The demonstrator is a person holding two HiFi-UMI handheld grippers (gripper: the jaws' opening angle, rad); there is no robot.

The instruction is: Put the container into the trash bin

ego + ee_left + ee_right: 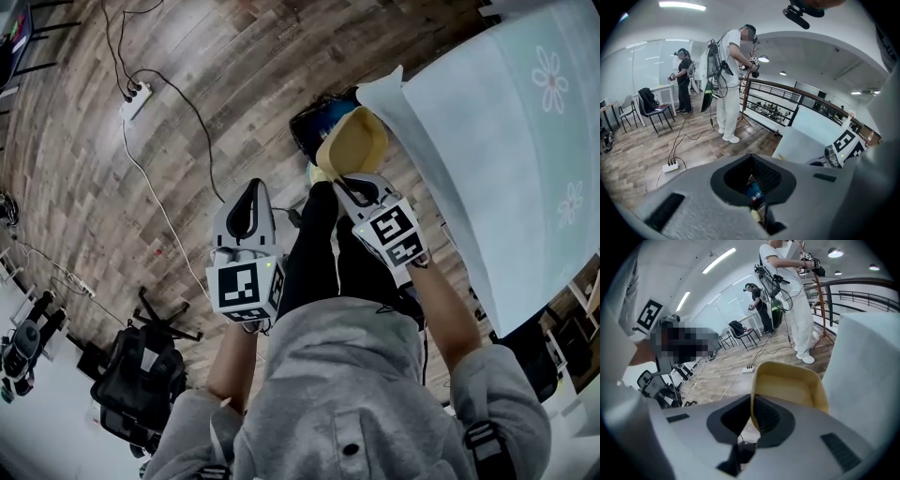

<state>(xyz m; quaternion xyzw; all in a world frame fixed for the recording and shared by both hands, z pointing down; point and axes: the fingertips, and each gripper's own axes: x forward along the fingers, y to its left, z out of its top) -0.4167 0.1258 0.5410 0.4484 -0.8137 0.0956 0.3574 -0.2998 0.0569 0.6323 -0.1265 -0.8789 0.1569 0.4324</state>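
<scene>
Over wooden floor, the container [354, 142] is gripped by its rim in the closed right gripper [361, 186] above the bin [309, 131], not yet dropped. The left gripper [251, 192] is held closed and empty.

Open office-like lab: wood floor [234, 75], cabled power strip [134, 100], chairs [651, 105], rig-wearing people [729, 79]

The right gripper [352, 185] holds the yellow container [354, 142] above the trash bin [312, 128] (beside the table [497, 141] corner), with the left gripper [247, 199] alongside.
</scene>
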